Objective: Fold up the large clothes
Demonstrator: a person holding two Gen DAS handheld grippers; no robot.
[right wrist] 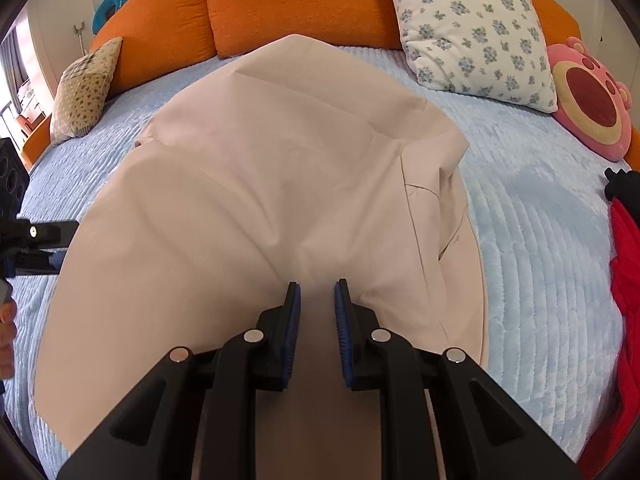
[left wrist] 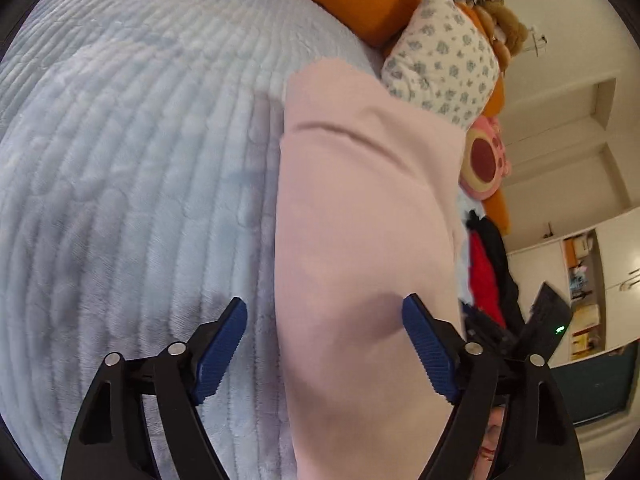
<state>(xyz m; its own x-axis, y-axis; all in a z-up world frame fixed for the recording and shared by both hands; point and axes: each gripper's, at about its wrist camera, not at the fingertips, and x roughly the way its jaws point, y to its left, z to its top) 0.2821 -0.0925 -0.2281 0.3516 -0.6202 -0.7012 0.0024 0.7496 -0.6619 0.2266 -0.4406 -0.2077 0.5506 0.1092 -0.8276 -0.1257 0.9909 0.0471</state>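
A large pale pink garment (right wrist: 260,184) lies spread on the light blue ribbed bedspread (right wrist: 540,264). In the left wrist view the garment (left wrist: 360,220) runs up the middle right of the frame. My left gripper (left wrist: 324,312) is open, its blue pads wide apart over the garment's edge, holding nothing. My right gripper (right wrist: 318,292) hovers over the near part of the garment with its pads a narrow gap apart; pink cloth shows between them, and I cannot tell whether they pinch it. The left gripper also shows at the left edge of the right wrist view (right wrist: 24,240).
Orange cushions (right wrist: 296,0) line the head of the bed. A floral pillow (right wrist: 476,28), a patterned pillow (right wrist: 84,88) and a pink plush toy (right wrist: 588,100) lie along it. Red and black clothes (right wrist: 628,280) are piled at the right. White cupboards (left wrist: 592,280) stand beyond.
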